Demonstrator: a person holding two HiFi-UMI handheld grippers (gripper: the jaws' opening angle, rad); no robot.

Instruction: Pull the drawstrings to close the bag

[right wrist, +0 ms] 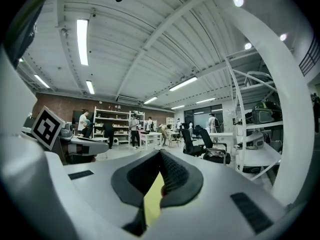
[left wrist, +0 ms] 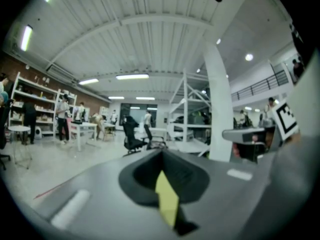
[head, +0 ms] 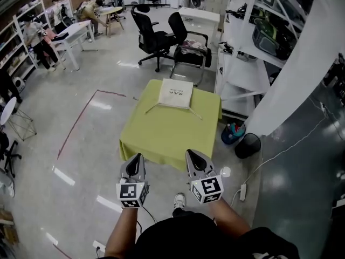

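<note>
Left gripper (head: 137, 157) and right gripper (head: 193, 154): jaws closed, nothing held, both short of the table (head: 161, 131). Bag (head: 176, 94) lies flat near the table's far edge, drawstrings (head: 151, 109) spread outward.

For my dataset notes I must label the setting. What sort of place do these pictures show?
Probably an open workshop or lab-style office: black office chairs, white shelving racks and white work tables with people at them stand on a polished floor near a green-covered table.
</note>
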